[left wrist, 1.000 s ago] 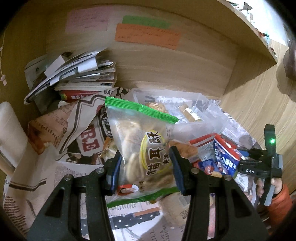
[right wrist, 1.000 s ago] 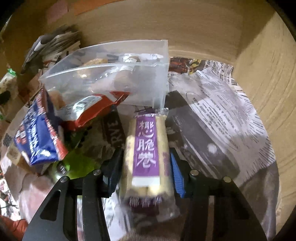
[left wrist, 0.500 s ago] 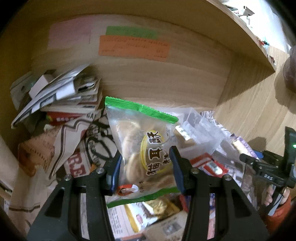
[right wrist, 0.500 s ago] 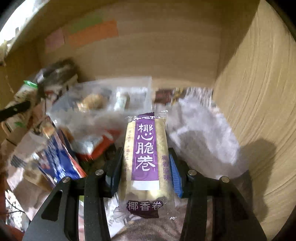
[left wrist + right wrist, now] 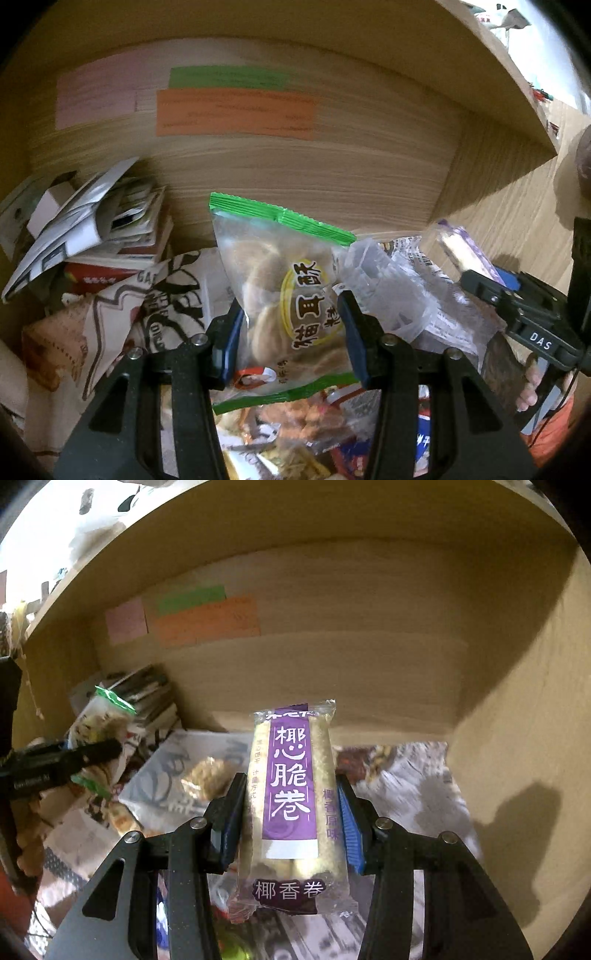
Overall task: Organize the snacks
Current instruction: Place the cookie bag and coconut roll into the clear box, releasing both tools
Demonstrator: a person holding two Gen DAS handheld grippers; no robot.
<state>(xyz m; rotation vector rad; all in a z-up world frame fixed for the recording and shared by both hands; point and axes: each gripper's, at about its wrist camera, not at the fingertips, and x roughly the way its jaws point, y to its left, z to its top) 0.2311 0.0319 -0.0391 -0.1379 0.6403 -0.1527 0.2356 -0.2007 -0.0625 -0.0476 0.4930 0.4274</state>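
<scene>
My left gripper (image 5: 290, 332) is shut on a clear biscuit bag with green edges (image 5: 280, 291) and holds it upright above the shelf clutter. My right gripper (image 5: 293, 812) is shut on a purple-labelled coconut roll packet (image 5: 293, 794), lifted inside the wooden shelf. The right gripper with its packet (image 5: 469, 254) shows at the right of the left wrist view. The left gripper with the biscuit bag (image 5: 99, 723) shows at the left of the right wrist view. A clear zip bag (image 5: 384, 280) holding snacks lies on newspaper between them.
Newspaper (image 5: 406, 790) covers the shelf floor. A pile of booklets and papers (image 5: 92, 229) fills the back left corner. Loose snack packets (image 5: 295, 435) lie below the left gripper. Coloured notes (image 5: 232, 110) are stuck on the back wall. The side wall (image 5: 524, 738) stands at right.
Both grippers have risen with their packets, away from the snack pile. The clear zip bag and blue packet have dropped lower and farther in view.
</scene>
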